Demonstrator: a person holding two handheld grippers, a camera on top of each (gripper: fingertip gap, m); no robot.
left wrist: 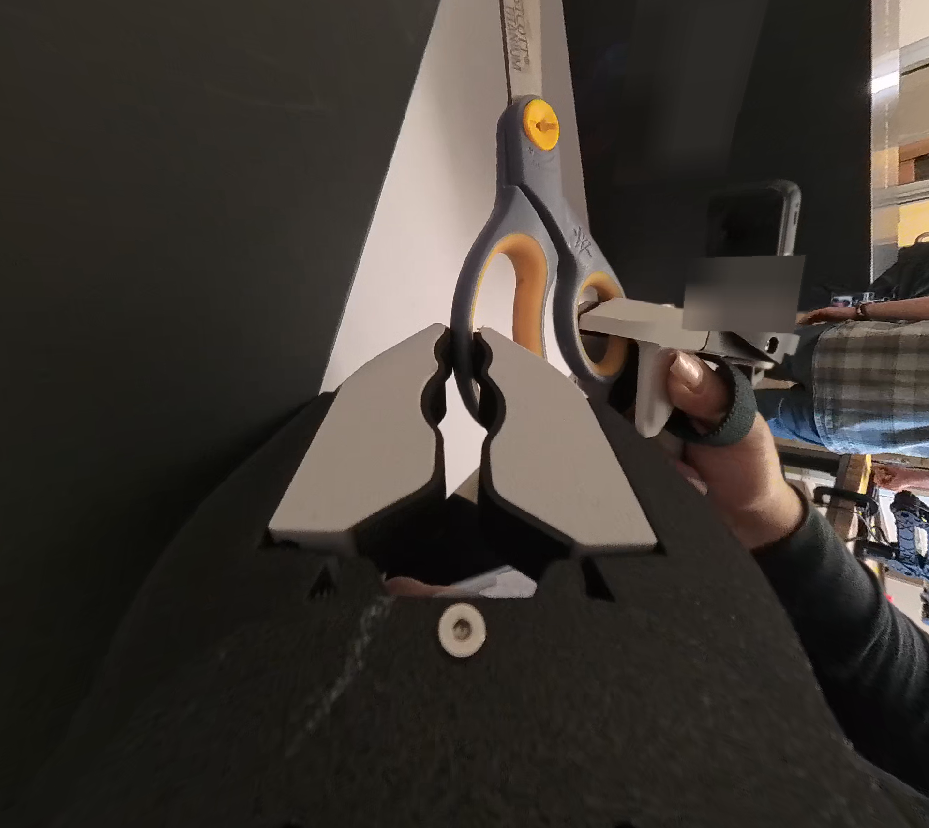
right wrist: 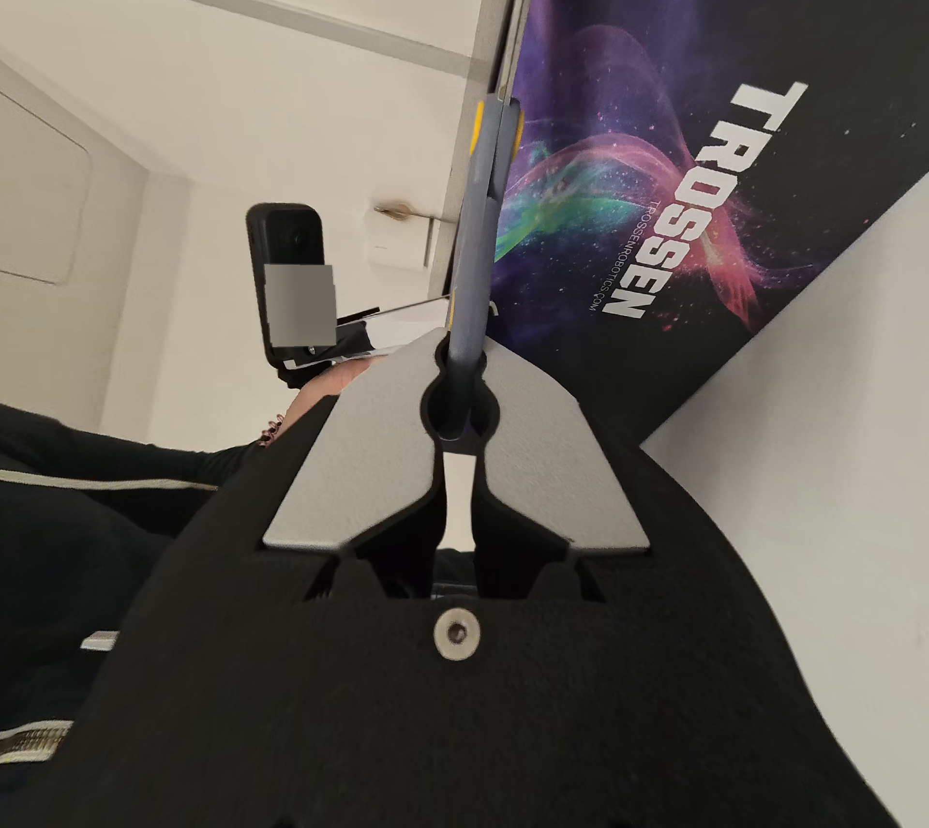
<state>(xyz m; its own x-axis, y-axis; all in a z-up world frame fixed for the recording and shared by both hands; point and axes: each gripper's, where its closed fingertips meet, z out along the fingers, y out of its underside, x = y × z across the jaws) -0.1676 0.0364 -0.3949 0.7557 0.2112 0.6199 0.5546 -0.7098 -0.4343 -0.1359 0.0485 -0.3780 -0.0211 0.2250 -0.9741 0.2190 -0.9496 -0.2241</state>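
Observation:
Grey scissors with orange grips point blades up in front of a white paper sheet. My left gripper is shut on the rim of the larger handle loop. My right gripper comes in from the right, and one of its fingers reaches into the smaller loop. In the right wrist view the scissors show edge-on, and my right gripper is shut on the handle. The blades look closed. The left gripper's camera body shows at the left there.
A dark mat with a purple swirl print and white writing lies on a white surface. A hand holds the right gripper. A person in a plaid shirt is at the far right. A dark sleeve shows at the left.

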